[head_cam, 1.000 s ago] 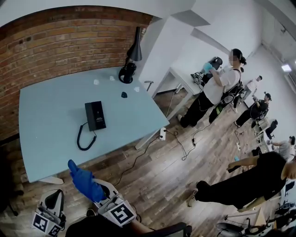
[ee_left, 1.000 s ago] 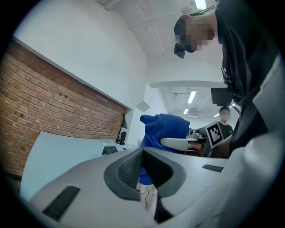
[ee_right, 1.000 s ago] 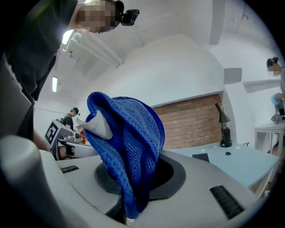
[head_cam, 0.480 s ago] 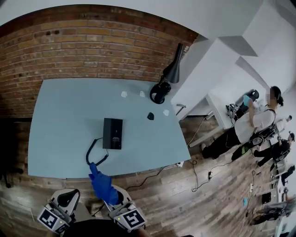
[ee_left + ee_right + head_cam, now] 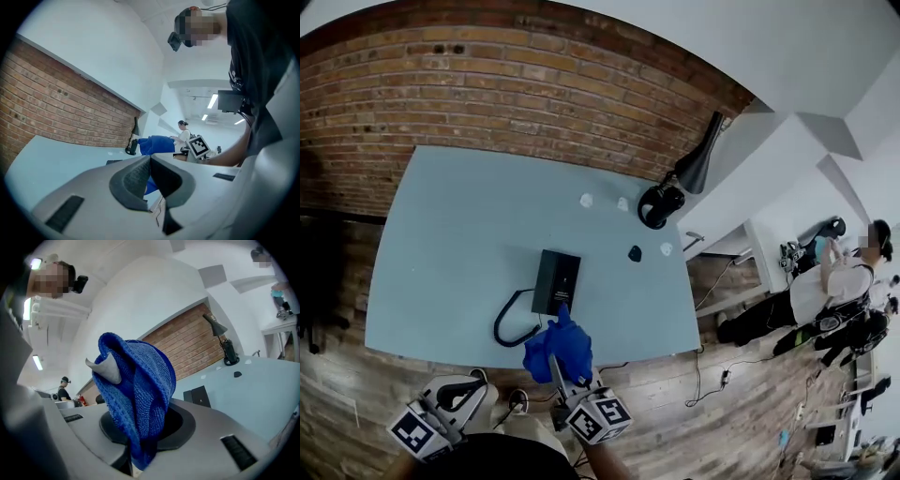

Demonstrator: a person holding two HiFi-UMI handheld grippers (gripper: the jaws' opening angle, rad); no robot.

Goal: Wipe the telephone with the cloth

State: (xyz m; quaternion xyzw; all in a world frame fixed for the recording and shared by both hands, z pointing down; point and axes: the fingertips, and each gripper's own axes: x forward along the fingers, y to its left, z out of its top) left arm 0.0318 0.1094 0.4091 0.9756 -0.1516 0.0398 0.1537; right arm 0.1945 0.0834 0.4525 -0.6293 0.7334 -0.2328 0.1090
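Head view: the blue cloth at lower centre hides the right gripper's jaw tips and overlaps the lower edge of the telephone, which lies mid-frame on the table. Left gripper view: the left gripper's jaws meet with nothing between them. Right gripper view: the jaws clamp the cloth, which fills the centre, with the telephone small at right and the lamp beyond.

Pale blue table, lightly loaded.
Bearing black telephone, coiled cord, lamp, white scraps, small dark lump.
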